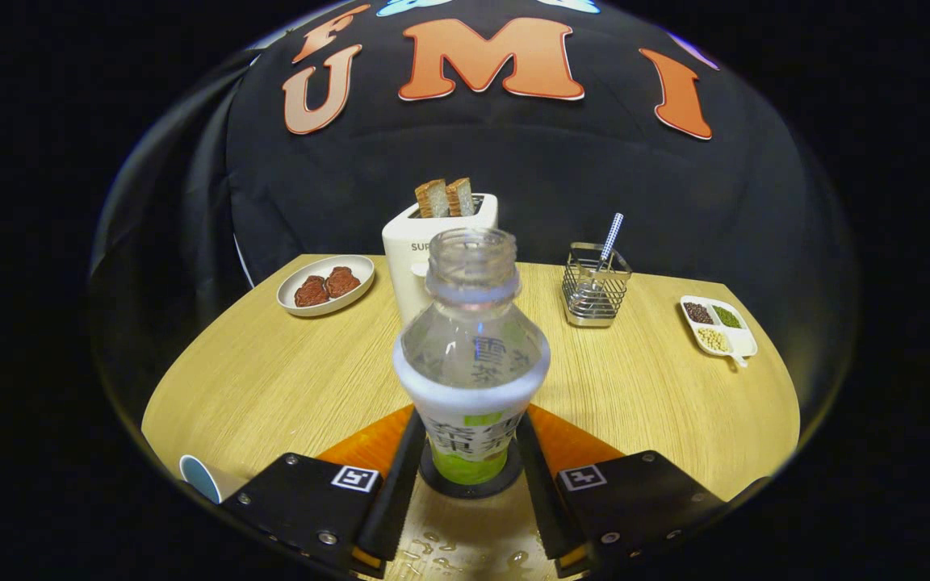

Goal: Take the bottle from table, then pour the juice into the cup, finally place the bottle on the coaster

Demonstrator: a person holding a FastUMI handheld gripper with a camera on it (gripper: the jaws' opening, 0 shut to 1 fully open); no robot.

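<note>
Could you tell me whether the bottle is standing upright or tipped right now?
Upright: the bottle stands uncapped on the dark coaster, between the gripper fingers.

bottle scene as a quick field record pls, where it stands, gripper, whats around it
bottle: upright, cap off, standing on the dark round coaster, between the fingers
gripper: fingers flank the bottle's base; contact unclear
cup: beside the left finger, near table edge
table: wooden, water drops near the fingers
toaster: behind the bottle, two bread slices up
plate: far left, two brown pieces
wire basket: right of toaster, striped straw inside
divided dish: far right, beans
</note>
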